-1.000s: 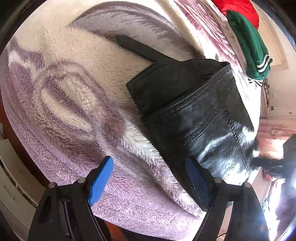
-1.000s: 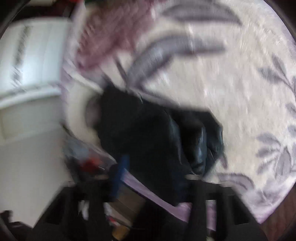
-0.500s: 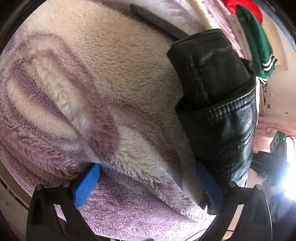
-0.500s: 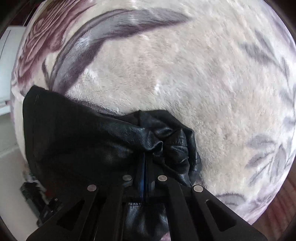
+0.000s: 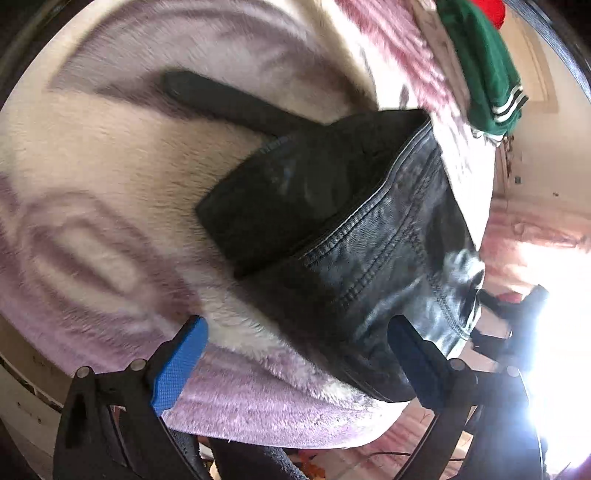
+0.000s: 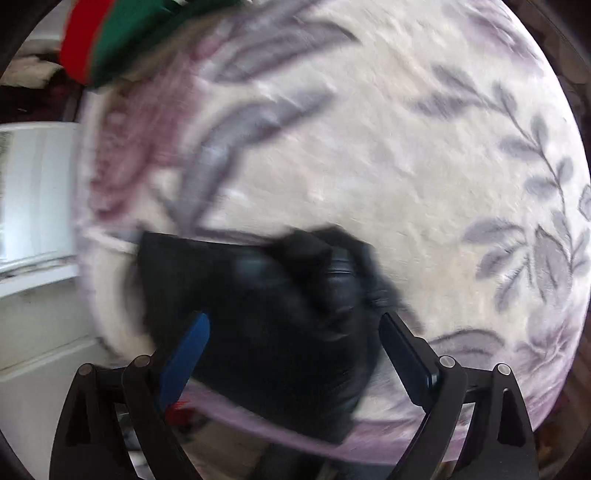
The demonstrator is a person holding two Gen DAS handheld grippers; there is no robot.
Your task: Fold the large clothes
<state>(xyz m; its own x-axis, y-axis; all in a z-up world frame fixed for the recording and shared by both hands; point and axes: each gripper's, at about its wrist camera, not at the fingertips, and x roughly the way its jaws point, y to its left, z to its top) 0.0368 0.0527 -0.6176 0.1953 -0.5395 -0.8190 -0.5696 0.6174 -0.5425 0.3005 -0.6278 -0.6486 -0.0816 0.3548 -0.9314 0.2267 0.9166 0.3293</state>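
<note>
A black leather jacket (image 5: 351, 236) lies folded in a compact bundle near the edge of a fluffy cream and purple floral blanket (image 5: 110, 155). A dark strap-like part sticks out from it toward the upper left. My left gripper (image 5: 295, 354) is open and empty, just in front of the jacket's near edge. In the right wrist view the jacket (image 6: 273, 306) is a blurred dark bundle. My right gripper (image 6: 291, 350) is open and empty, its fingers on either side of the bundle's near end.
A green garment with white stripes (image 5: 484, 70) and a red one (image 5: 493, 9) lie at the far end of the blanket; both show in the right wrist view (image 6: 122, 33). White furniture (image 6: 33, 192) stands to the left. The blanket edge drops off just below the grippers.
My right gripper was shut on the jacket half a second ago and has opened and let go. Both grippers have pulled back from the bundle, which now rests on the blanket.
</note>
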